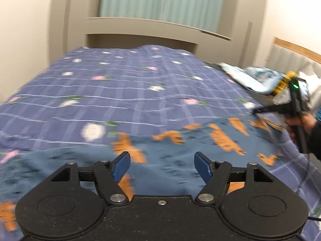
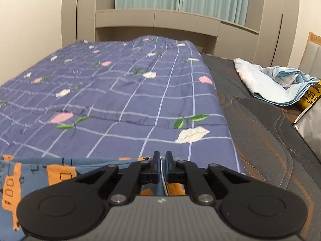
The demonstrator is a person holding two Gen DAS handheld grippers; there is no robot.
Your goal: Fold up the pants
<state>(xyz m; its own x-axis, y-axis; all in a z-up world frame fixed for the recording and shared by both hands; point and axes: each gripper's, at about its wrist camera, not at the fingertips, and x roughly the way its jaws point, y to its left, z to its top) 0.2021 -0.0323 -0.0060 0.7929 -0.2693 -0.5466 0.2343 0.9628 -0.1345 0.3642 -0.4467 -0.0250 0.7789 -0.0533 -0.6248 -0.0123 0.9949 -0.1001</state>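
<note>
The pants (image 1: 180,152) are blue with orange patches and lie spread across the near part of the bed. They also show in the right wrist view (image 2: 40,172). My left gripper (image 1: 162,165) is open, its blue pads (image 1: 121,165) apart just above the pants, holding nothing. My right gripper (image 2: 162,160) is shut on an edge of the pants, with fabric pinched between the jaws. The right gripper also shows in the left wrist view (image 1: 258,111) at the right end of the pants, held by a hand.
A purple checked quilt with flowers (image 2: 120,92) covers the bed. A dark mattress strip (image 2: 260,130) lies bare on the right. A light blue crumpled cloth (image 2: 270,84), a yellow can (image 2: 310,98) and a silver bag (image 2: 311,124) lie at far right. Cabinets and curtains stand behind.
</note>
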